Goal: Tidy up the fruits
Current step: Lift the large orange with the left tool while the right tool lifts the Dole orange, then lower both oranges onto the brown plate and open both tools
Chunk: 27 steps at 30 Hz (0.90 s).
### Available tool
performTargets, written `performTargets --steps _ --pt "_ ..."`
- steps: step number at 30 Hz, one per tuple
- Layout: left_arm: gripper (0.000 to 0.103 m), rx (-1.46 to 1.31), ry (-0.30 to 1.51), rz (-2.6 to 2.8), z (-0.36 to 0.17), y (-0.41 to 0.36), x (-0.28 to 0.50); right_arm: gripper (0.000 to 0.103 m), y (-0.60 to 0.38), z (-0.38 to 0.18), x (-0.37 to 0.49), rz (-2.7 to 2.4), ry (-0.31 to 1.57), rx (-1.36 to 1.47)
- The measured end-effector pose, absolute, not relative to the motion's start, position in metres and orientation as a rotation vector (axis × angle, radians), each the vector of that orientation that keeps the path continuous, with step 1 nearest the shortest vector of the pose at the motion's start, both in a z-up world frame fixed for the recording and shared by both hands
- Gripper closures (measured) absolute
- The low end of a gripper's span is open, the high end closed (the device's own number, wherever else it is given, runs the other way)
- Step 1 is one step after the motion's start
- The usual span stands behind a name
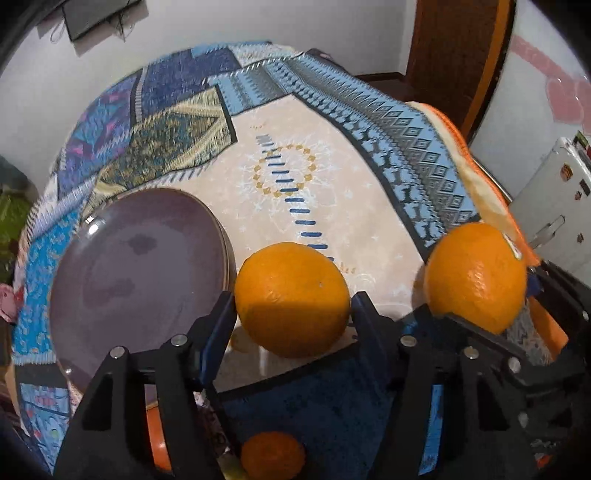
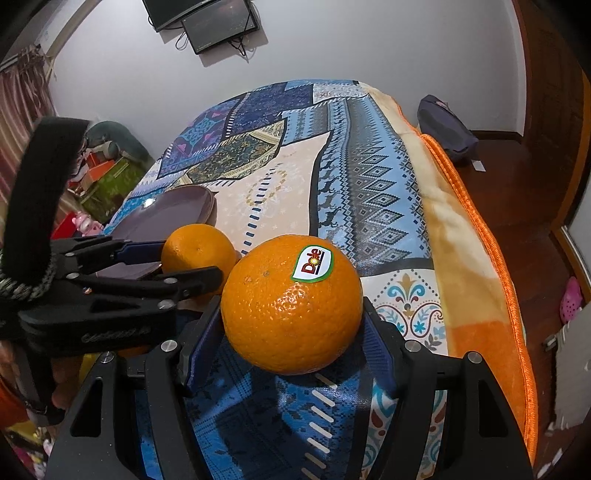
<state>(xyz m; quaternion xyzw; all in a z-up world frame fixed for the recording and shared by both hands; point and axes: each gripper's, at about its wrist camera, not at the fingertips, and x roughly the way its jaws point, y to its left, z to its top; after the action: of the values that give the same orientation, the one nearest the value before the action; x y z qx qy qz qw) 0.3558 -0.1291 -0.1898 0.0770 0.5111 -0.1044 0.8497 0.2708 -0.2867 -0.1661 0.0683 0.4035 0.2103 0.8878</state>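
Note:
A plain orange (image 1: 291, 299) rests on the patterned blanket just right of a purple plate (image 1: 140, 266), and my left gripper (image 1: 291, 314) is shut on it, its blue pads pressing both sides. In the right wrist view the same orange (image 2: 199, 251) shows between the left gripper's (image 2: 192, 258) black fingers, in front of the plate (image 2: 173, 210). My right gripper (image 2: 291, 332) is shut on a bigger orange with a Dole sticker (image 2: 291, 306), held just above the blanket. That orange (image 1: 476, 277) sits to the right in the left wrist view.
A smaller orange fruit (image 1: 273, 456) lies below the left gripper at the near edge. The blanket's orange-trimmed edge (image 2: 480, 236) drops to a wooden floor with a dark bag (image 2: 447, 129). Monitors (image 2: 207, 18) hang on the far wall. A white fridge (image 1: 550, 192) stands at right.

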Motion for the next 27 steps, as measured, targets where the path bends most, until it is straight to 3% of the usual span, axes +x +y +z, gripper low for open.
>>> performTargets --steps 10,27 --pt "0.042 0.024 1.158 -0.272 -0.196 -0.115 0.367 0.037 -0.286 -0.169 0.271 0.434 0.845 0.145" --pt "0.042 0.102 0.879 -0.237 -0.116 -0.082 0.295 0.037 -0.253 -0.129 0.258 0.449 0.772 0.074"
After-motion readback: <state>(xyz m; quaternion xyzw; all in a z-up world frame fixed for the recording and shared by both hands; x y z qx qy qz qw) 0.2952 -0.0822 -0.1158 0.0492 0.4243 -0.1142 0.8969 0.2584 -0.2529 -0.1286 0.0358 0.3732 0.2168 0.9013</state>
